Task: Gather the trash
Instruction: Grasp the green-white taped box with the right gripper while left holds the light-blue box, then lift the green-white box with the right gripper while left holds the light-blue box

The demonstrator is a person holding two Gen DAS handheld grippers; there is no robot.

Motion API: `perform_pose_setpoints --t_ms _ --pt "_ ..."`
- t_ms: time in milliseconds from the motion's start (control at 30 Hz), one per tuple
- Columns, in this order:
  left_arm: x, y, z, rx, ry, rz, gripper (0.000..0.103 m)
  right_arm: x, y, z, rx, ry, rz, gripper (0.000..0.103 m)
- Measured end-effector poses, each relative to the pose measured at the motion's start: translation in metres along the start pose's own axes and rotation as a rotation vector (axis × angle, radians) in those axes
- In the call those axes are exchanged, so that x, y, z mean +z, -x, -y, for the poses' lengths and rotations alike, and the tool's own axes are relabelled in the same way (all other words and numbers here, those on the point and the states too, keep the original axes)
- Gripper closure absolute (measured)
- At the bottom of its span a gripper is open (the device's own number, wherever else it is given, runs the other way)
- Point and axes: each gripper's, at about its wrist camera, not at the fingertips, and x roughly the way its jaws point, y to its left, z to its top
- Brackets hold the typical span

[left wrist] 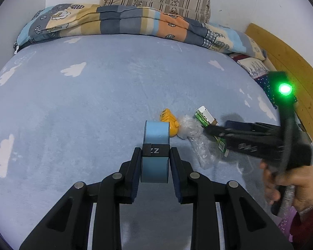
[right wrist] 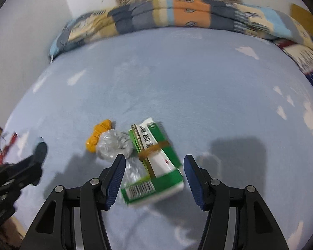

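Left wrist: left hand-held gripper (left wrist: 155, 162) clamps smooth blue box (left wrist: 155, 145) | right hand-held gripper (right wrist: 154, 178) apart, straddling glossy green packet (right wrist: 156, 162)

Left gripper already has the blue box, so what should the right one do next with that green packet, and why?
Probably lower the right gripper a little and close. Its jaws stand open on either side of the green packet, pads not yet pressing it. The left gripper is already shut on the blue box.
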Motion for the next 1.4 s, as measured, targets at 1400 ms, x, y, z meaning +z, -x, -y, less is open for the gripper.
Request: perform_pose_setpoints --t_ms 1400 --pt "-0.089 0.113 0.057 0.048 -0.155 0.166 0.077 -0.133 0.167 -0.041 0.03 -0.117 0.262 0.051"
